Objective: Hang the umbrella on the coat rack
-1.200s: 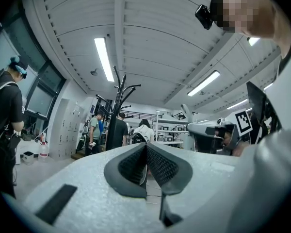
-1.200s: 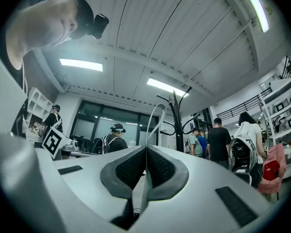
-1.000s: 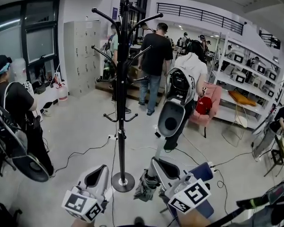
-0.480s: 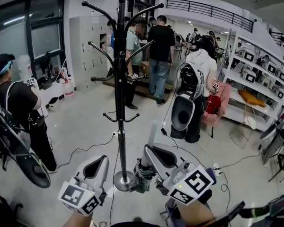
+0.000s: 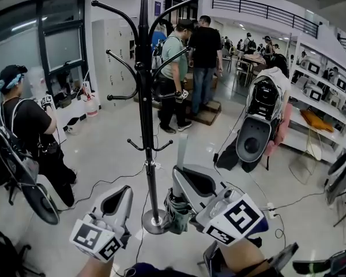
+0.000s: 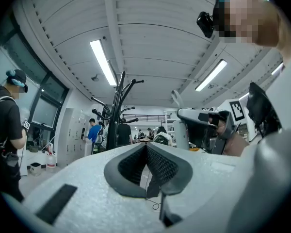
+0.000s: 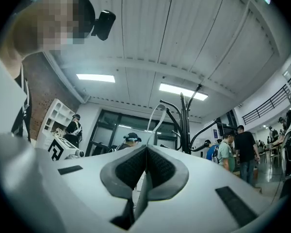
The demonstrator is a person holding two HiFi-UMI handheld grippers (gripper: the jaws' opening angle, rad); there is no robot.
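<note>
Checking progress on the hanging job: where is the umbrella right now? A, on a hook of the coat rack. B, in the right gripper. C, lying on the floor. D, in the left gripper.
B: the right gripper has its fingers shut on the umbrella, low beside the coat rack, whose hooks are bare; the left gripper is shut on nothing.

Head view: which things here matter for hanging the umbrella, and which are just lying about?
Part of the job:
- umbrella, clamped in the right gripper
- coat rack, standing just ahead
- left gripper, shut on nothing

Just about:
- lockers
- shelves
- pink chair
- bystanders behind the rack
</note>
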